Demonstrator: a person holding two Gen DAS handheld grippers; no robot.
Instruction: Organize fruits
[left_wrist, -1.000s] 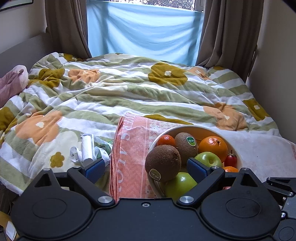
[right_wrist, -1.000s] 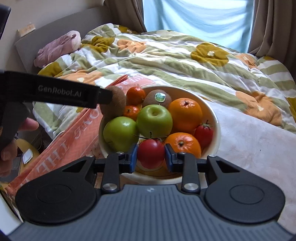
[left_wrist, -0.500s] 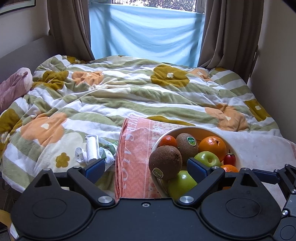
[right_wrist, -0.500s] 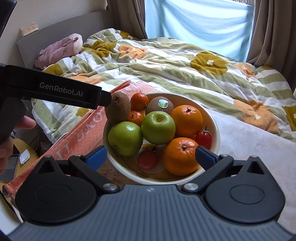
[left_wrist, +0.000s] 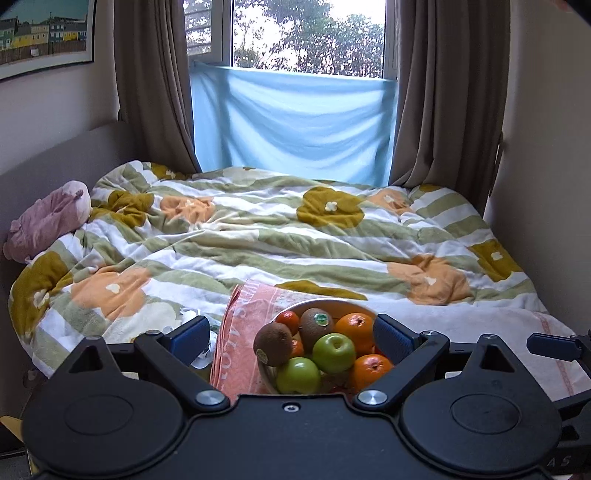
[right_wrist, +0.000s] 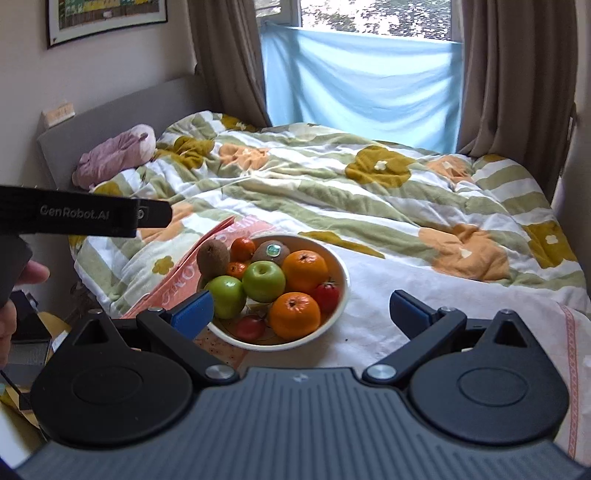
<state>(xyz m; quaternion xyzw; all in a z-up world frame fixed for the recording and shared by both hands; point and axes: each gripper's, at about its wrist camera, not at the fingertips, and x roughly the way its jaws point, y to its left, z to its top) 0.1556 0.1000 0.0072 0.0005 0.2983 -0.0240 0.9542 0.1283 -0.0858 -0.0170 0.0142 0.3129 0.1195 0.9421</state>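
A white bowl (right_wrist: 341, 271) sits on a white towel on the bed, piled with fruit: two green apples (right_wrist: 263, 280), two oranges (right_wrist: 304, 270), two kiwis (right_wrist: 213, 257), small tangerines and a red tomato (right_wrist: 250, 328) at its front. My right gripper (right_wrist: 301, 309) hangs open above and in front of the bowl, nothing between its blue pads. In the left wrist view the same bowl (left_wrist: 325, 304) shows beyond my left gripper (left_wrist: 291, 334), which is open and holds nothing. The left gripper's body (right_wrist: 85, 216) crosses the right wrist view at the left.
A flowered quilt (left_wrist: 258, 240) covers the bed up to the curtained window. An orange patterned cloth (left_wrist: 240, 332) lies left of the bowl, crumpled white paper (left_wrist: 201, 354) beside it. A pink plush (right_wrist: 114, 155) rests by the headboard. A hand (right_wrist: 14, 295) shows at the left edge.
My right gripper let go of the red tomato, which now lies in the bowl, and opened wide. Both grippers have risen and drawn back from the bowl.
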